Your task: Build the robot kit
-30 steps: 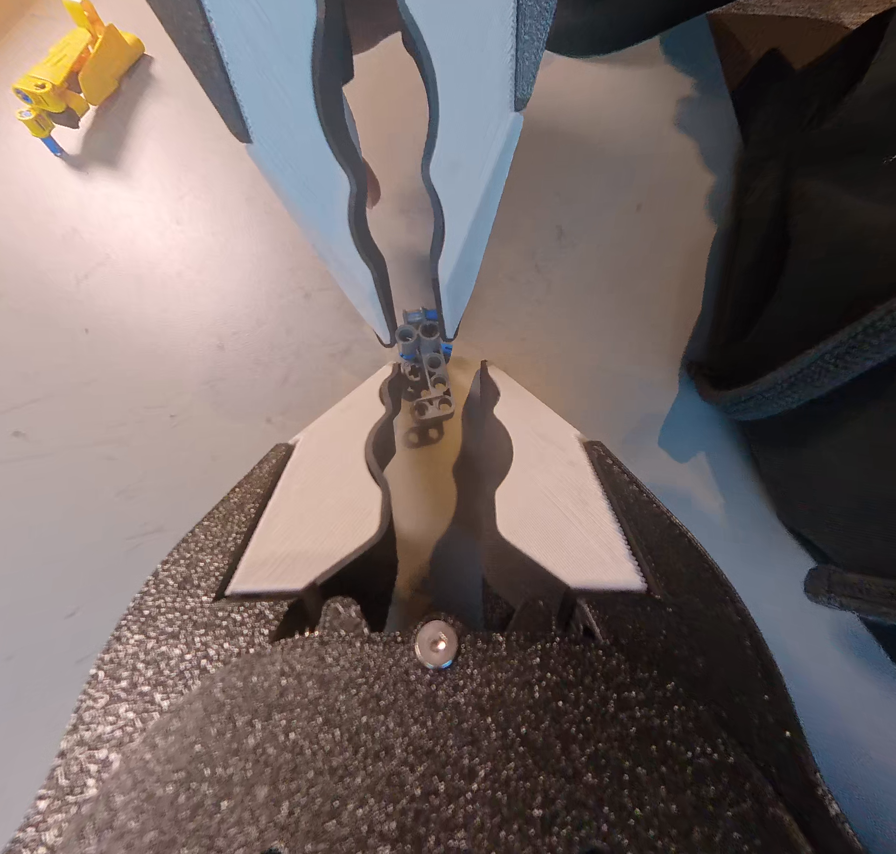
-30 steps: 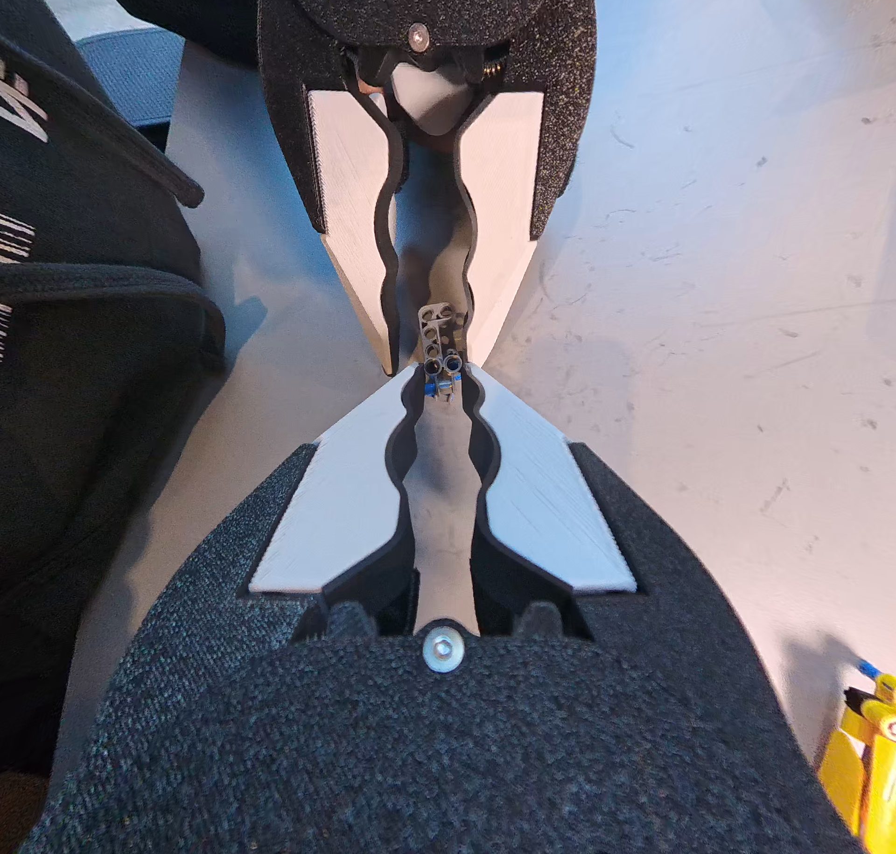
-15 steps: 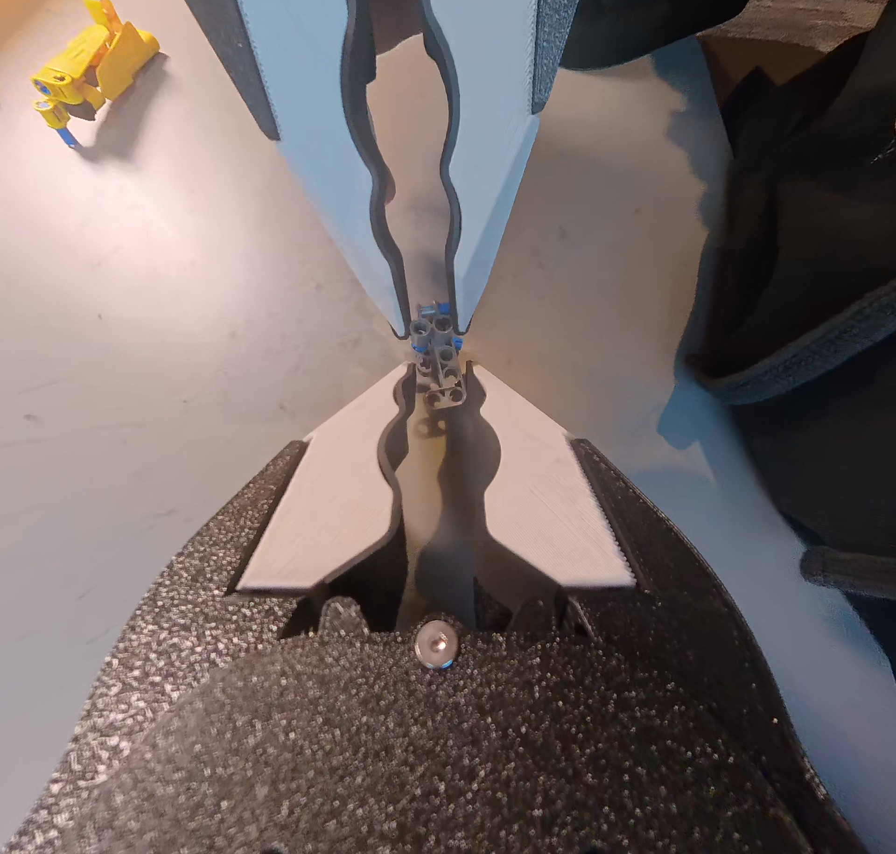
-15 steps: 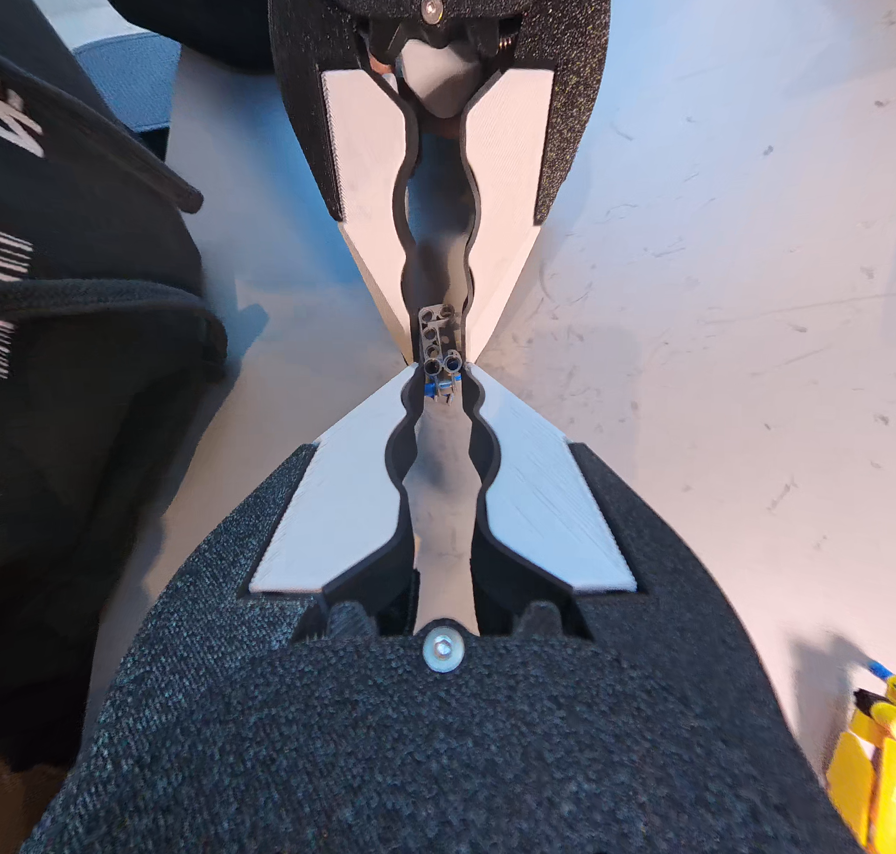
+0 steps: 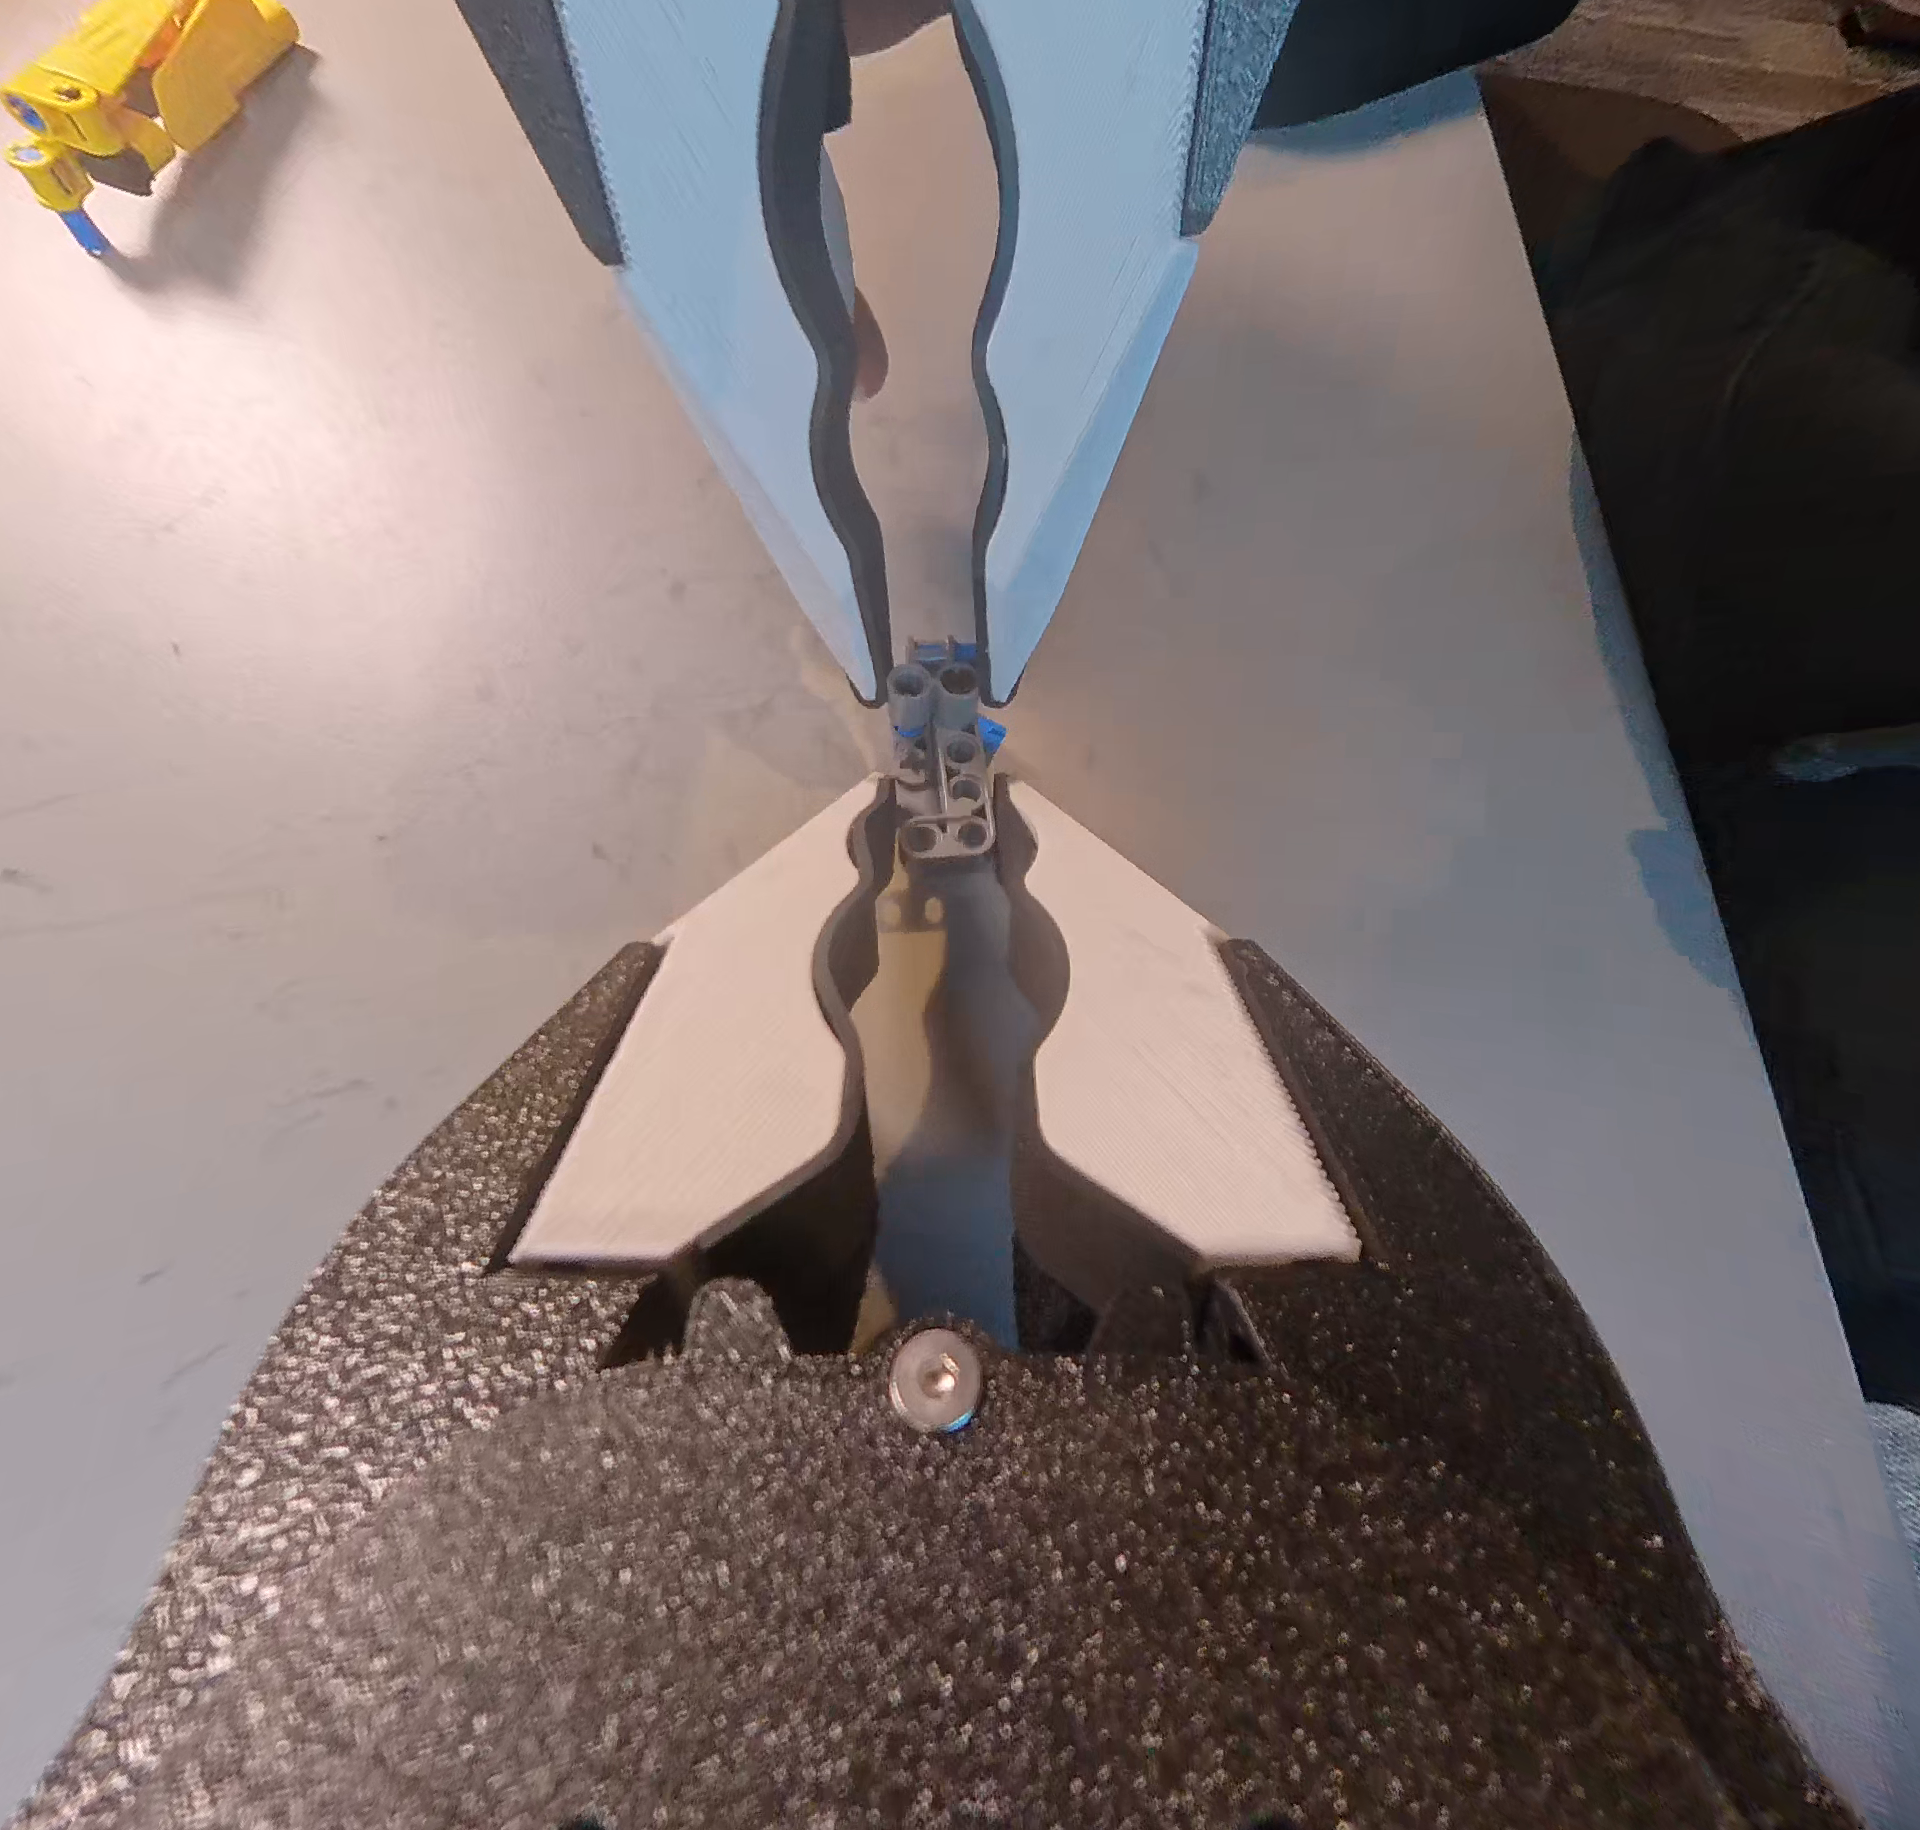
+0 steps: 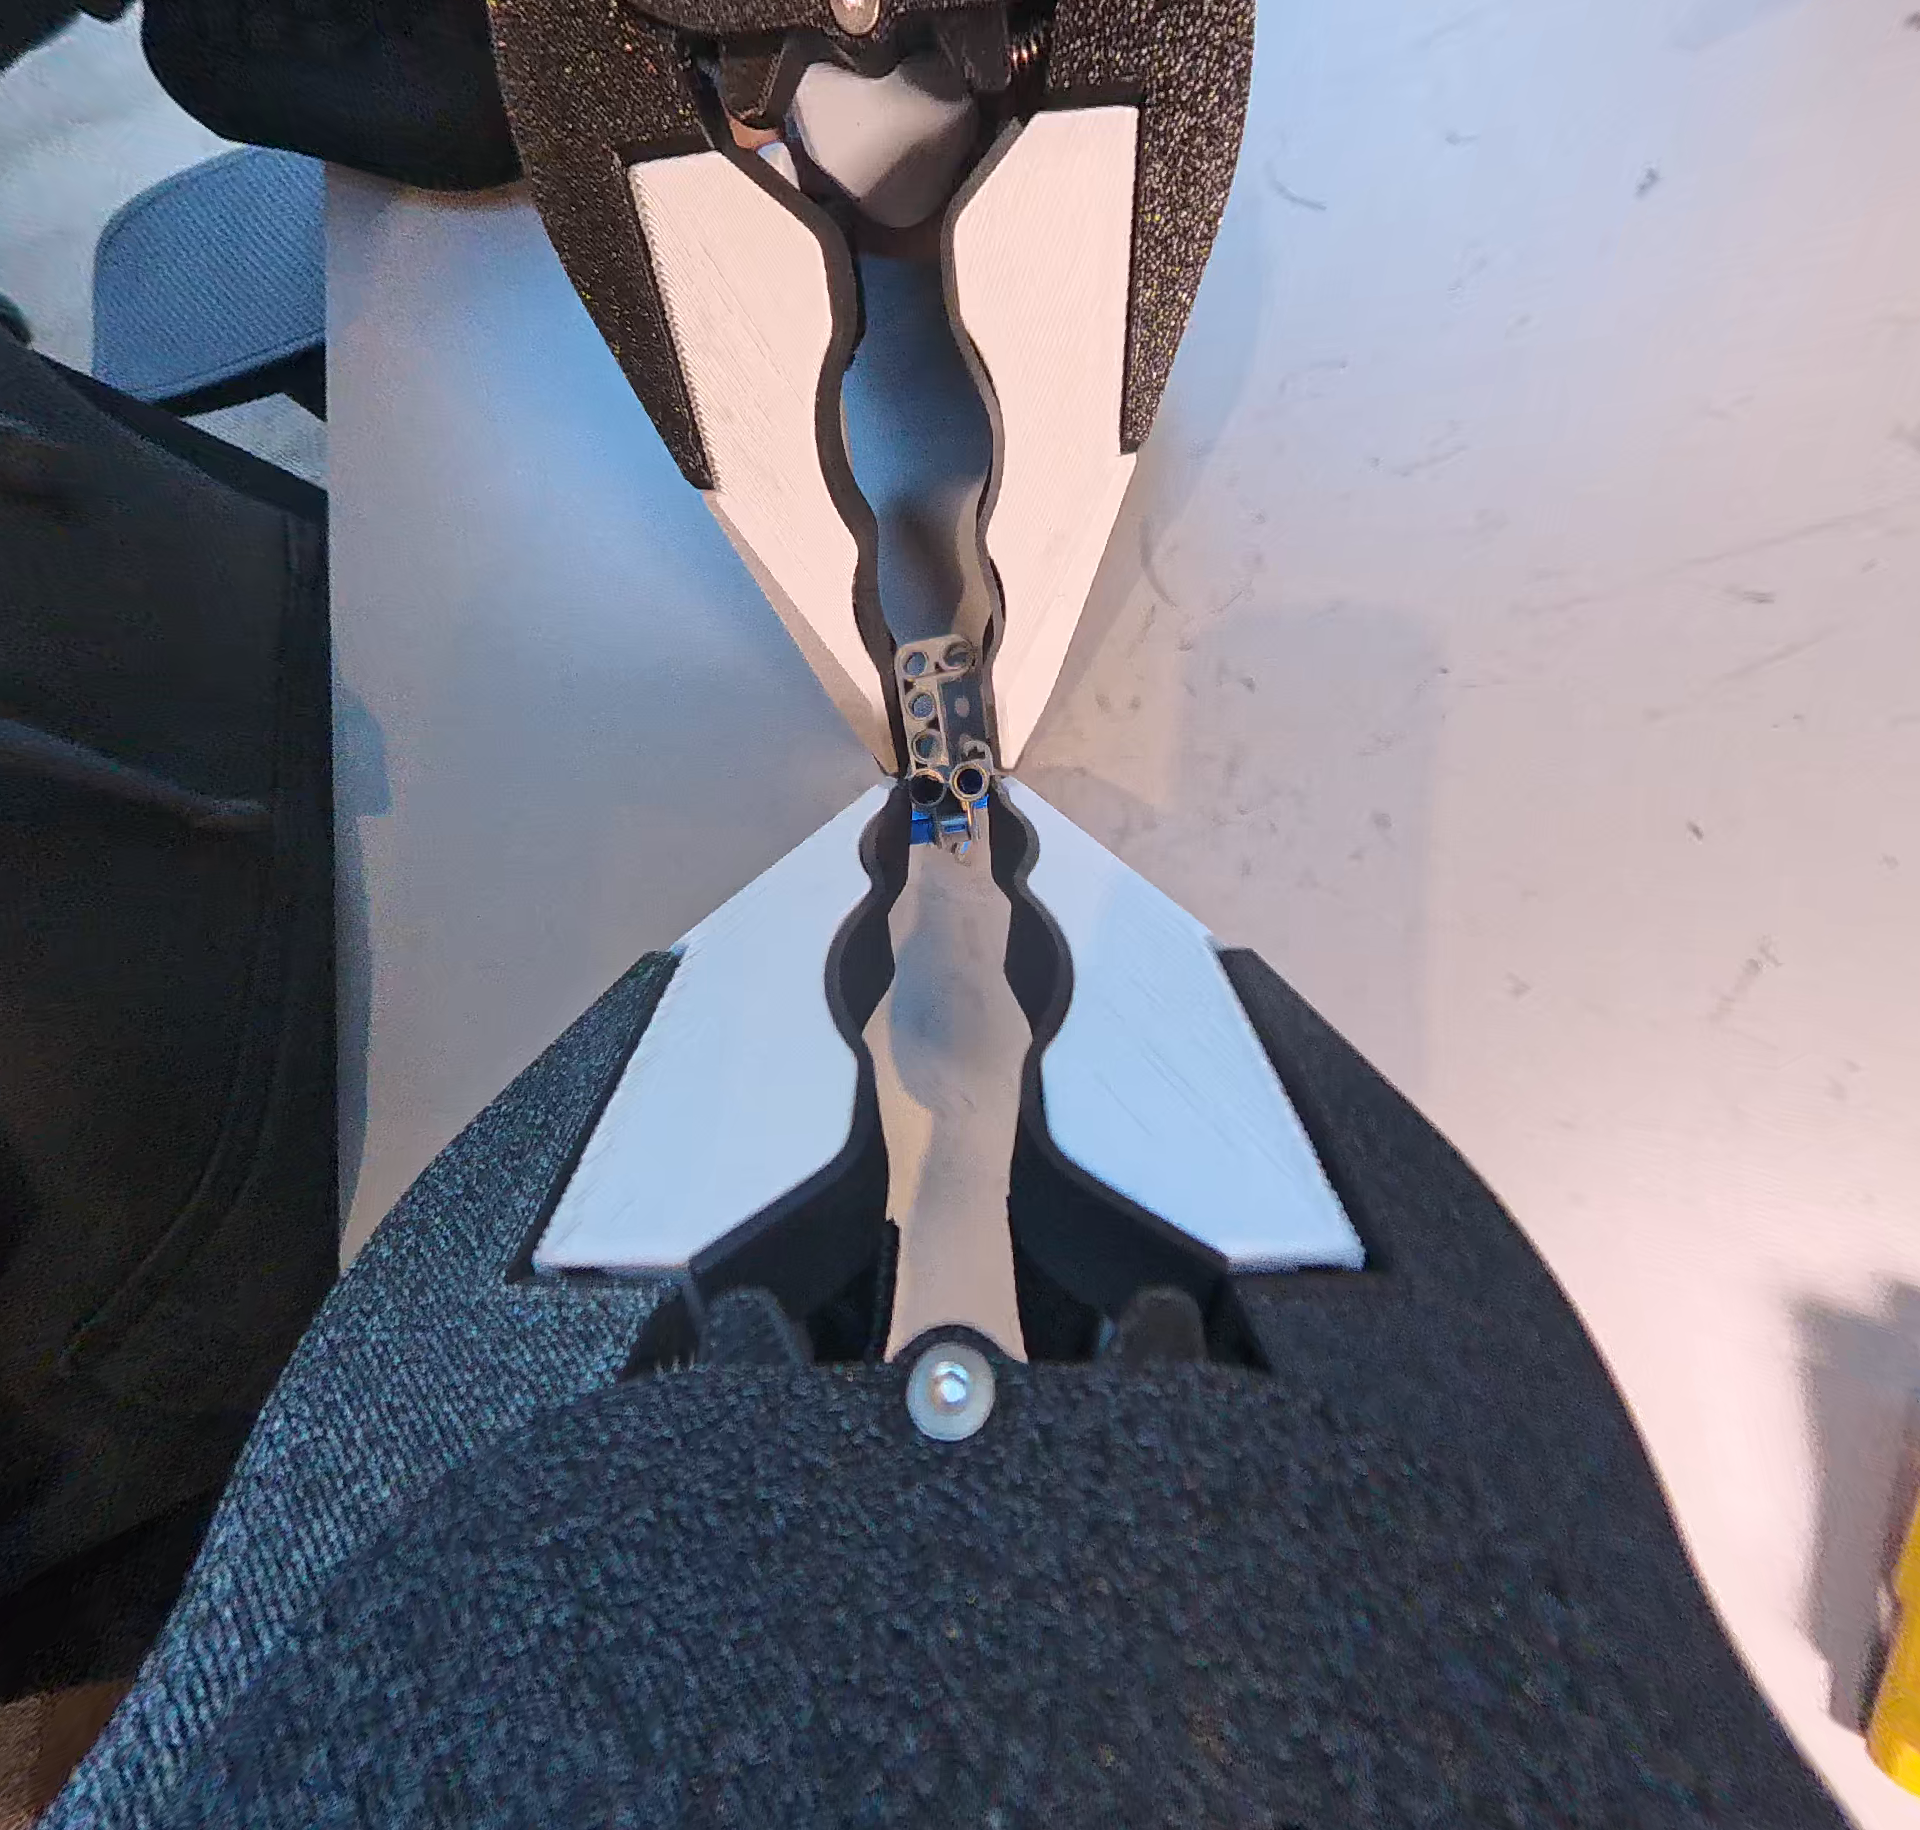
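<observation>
A small grey toy assembly [image 5: 948, 833] is held over the pale table [image 5: 312, 741]. It is a holed beam joined to a two-barrel connector with blue pins. My left gripper [image 5: 945, 793] is shut on the beam end. My right gripper [image 5: 935, 684] comes in from the top of the left wrist view, tip to tip with the left, and is shut on the connector end. In the right wrist view my right gripper [image 6: 951, 806] grips the connector [image 6: 951, 788]. The left gripper [image 6: 945, 757] opposite it grips the beam [image 6: 938, 705].
A yellow toy assembly [image 5: 135, 87] with blue pins lies on the table at the far left; its edge shows in the right wrist view [image 6: 1896, 1572]. A black bag [image 5: 1766, 637] hangs beside the table's edge [image 6: 135, 845]. A grey chair seat [image 6: 208, 274] is beyond. My two grippers' fingertips are within a few centimetres of each other.
My left gripper's fingers were apart one second ago; they have moved forward and closed on the beam end. The right gripper kept its hold throughout.
</observation>
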A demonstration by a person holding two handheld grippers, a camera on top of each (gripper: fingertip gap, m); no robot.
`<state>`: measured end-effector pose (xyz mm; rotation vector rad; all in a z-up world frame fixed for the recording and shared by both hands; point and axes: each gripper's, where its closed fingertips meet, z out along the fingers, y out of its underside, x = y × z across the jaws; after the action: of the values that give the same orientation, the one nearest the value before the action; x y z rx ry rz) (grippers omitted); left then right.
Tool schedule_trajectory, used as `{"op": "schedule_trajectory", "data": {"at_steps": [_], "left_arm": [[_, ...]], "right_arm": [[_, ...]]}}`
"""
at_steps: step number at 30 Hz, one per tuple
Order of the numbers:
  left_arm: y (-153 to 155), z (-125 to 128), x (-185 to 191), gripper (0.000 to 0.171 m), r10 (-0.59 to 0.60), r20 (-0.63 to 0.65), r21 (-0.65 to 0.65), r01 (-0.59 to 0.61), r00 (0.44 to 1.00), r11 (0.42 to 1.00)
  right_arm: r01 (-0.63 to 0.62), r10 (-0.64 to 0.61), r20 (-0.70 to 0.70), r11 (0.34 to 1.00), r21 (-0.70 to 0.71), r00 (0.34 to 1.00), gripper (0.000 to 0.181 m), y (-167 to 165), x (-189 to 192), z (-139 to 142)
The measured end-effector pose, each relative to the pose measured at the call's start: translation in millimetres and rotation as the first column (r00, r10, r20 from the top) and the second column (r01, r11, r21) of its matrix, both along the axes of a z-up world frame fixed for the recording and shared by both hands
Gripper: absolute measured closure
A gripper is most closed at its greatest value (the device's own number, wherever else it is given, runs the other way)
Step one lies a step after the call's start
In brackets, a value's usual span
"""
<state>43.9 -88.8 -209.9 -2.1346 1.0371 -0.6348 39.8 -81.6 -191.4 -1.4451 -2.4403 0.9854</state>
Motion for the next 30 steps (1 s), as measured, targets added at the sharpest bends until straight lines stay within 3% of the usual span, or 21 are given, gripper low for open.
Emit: {"op": "schedule_trajectory", "data": {"at_steps": [5, 10, 14, 19, 24, 30], "left_arm": [[-8.0, -1.3, -4.8, 0.147, -0.033, -0.035, 0.009, 0.034, 0.999, 0.999], [-10.0, 10.6, -7.1, 0.153, -0.027, -0.054, 0.071, 0.031, 0.998, 0.997], [-13.3, 3.2, -5.3, 0.154, -0.046, -0.091, 0.057, 0.051, 0.995, 0.997], [-18.7, -2.0, -7.8, 0.145, -0.076, -0.082, 0.019, 0.078, 0.994, 0.997], [-22.9, 10.9, -29.6, 0.136, -0.072, -0.070, 0.060, 0.076, 0.995, 0.995], [-9.7, -2.8, -35.2, 0.143, -0.056, -0.100, 0.096, 0.065, 0.993, 0.993]], "right_arm": [[0.002, -0.004, 0.028, 0.998, 0.060, 1.000, 0.166, 0.1, 0.9, -0.5], [-0.031, 0.026, 0.040, 0.990, 0.136, 0.999, 0.167, -2.9, 5.3, -4.4], [-0.066, 0.064, 0.016, 0.975, 0.211, 0.998, 0.167, -6.4, 2.6, -2.9], [-0.107, 0.099, 0.043, 0.965, 0.239, 0.994, 0.167, -9.1, 1.5, -2.9], [-0.138, 0.128, 0.058, 0.959, 0.246, 0.990, 0.167, -9.8, -0.1, -2.9], [-0.174, 0.172, 0.030, 0.954, 0.246, 0.985, 0.167, -8.9, 1.8, -3.1]]}}
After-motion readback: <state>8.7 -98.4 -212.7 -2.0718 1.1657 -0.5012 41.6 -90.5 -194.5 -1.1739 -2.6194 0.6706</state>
